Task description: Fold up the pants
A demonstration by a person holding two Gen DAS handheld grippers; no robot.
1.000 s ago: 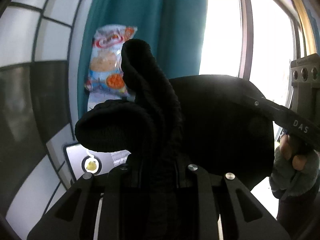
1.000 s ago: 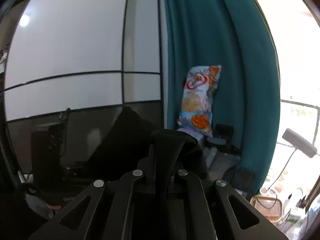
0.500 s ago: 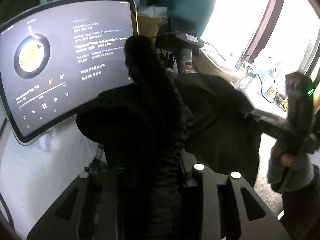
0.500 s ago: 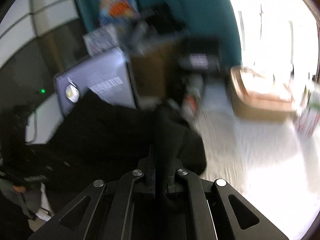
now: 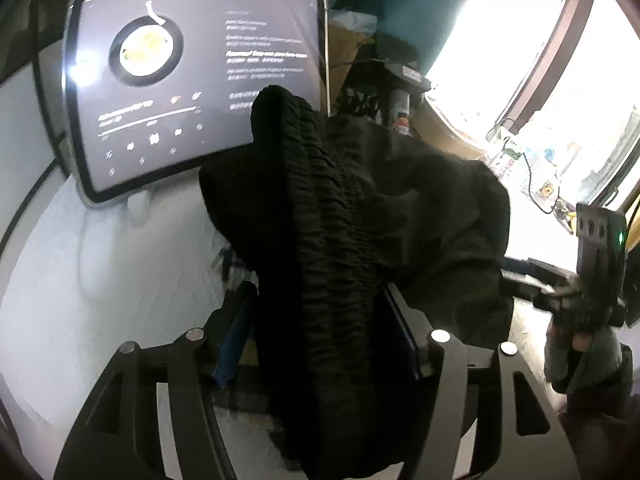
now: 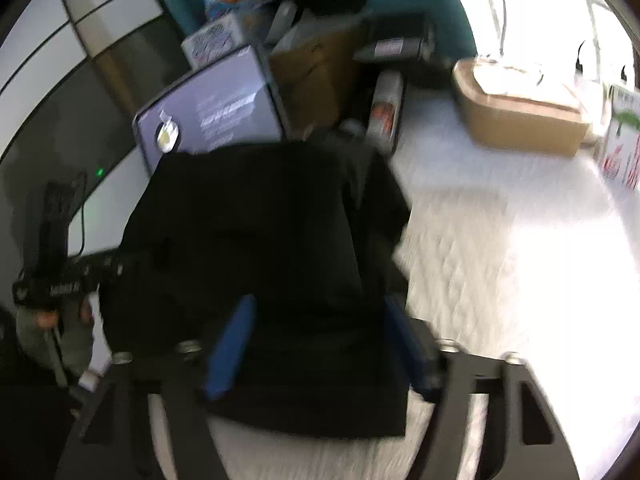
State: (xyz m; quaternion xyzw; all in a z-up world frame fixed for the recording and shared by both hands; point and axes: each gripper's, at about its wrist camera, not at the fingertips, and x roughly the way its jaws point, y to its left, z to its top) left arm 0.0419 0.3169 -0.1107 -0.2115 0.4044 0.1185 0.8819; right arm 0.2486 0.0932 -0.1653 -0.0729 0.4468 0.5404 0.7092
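A second ago I held the black pants (image 5: 360,248) aloft, pinched in both tools. Now they lie on the white table (image 6: 500,264), and my left gripper (image 5: 316,336) and right gripper (image 6: 320,340) are opening, cloth loose between their jaws; I judge this fold laid.

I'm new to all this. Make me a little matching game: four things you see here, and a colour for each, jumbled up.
Things:
1. pants
2. tablecloth
3. box
4. curtain

Colours:
a. teal
b. black
c. tan
d. white

Pairs: 1-b, 2-d, 3-c, 4-a
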